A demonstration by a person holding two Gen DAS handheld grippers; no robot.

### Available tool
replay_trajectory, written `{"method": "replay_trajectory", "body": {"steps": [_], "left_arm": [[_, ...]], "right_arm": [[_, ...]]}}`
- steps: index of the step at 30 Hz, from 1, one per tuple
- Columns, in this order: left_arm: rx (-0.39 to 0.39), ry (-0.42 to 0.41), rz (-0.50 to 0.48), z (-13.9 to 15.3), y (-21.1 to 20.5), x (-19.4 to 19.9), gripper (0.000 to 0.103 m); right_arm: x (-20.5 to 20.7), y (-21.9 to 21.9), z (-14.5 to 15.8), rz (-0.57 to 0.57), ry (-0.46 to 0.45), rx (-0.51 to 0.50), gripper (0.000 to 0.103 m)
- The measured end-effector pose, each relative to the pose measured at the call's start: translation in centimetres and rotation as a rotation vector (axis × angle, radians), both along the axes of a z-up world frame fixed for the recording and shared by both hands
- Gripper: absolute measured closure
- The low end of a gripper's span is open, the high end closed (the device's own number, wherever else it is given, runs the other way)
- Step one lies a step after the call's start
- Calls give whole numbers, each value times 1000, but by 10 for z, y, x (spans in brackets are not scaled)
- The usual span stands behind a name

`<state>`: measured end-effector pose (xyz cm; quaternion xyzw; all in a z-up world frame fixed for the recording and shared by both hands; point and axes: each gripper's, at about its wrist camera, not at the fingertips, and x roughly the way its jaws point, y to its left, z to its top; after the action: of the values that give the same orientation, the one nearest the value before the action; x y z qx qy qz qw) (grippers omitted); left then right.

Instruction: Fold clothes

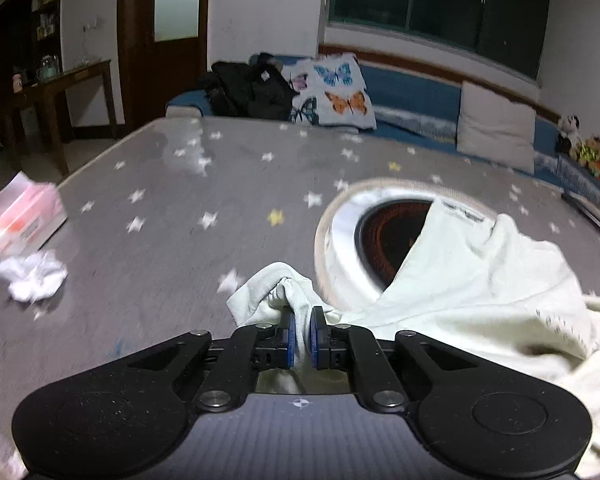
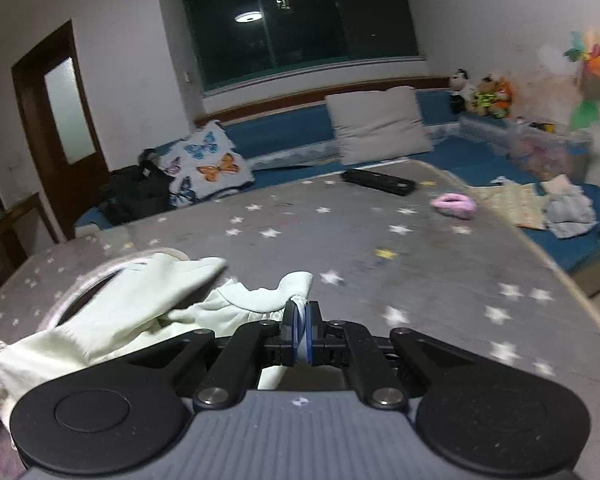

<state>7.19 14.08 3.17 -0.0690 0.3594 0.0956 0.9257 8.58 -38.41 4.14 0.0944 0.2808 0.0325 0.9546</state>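
A pale cream garment [image 1: 480,280] was spread over the star-patterned grey table [image 1: 180,208], partly covering a round cooker [image 1: 348,240]; a bunched fold was pinched in the left gripper [image 1: 301,330]; another edge [image 2: 296,284] was clamped in the right gripper [image 2: 301,334], jaws nearly together

The left gripper [image 1: 301,322] pinches a bunched fold of the pale garment [image 1: 476,280] beside the round cooker [image 1: 340,240] on the star-patterned worktop [image 1: 180,208].

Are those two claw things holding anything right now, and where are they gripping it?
Yes. The left gripper and right gripper each pinch a bunched edge of the pale garment, lying on the table.
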Motion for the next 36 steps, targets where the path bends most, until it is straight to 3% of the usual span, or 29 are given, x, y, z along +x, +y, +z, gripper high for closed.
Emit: {"method": "replay_trajectory", "body": {"steps": [6, 10, 11, 17, 23, 33, 36], "left_arm": [[1, 71, -56, -7, -3, -17, 86], [39, 20, -84, 10, -11, -14, 61], [46, 4, -93, 15, -13, -12, 60], [57, -38, -185, 24, -37, 24, 59], [79, 4, -278, 6, -76, 91, 60], [139, 58, -335, -30, -117, 187, 60], [131, 94, -347, -42, -119, 202, 70]], "right_arm": [[-19, -15, -8, -21, 111, -65, 94], [-17, -12, 3, -21, 88, -97, 77], [-14, -10, 8, -16, 72, -112, 76], [0, -4, 23, -24, 10, -106, 71], [28, 17, 9, 65, 57, -90, 70], [91, 60, -19, 222, 136, -9, 70], [106, 71, -24, 252, 153, 5, 70]]}}
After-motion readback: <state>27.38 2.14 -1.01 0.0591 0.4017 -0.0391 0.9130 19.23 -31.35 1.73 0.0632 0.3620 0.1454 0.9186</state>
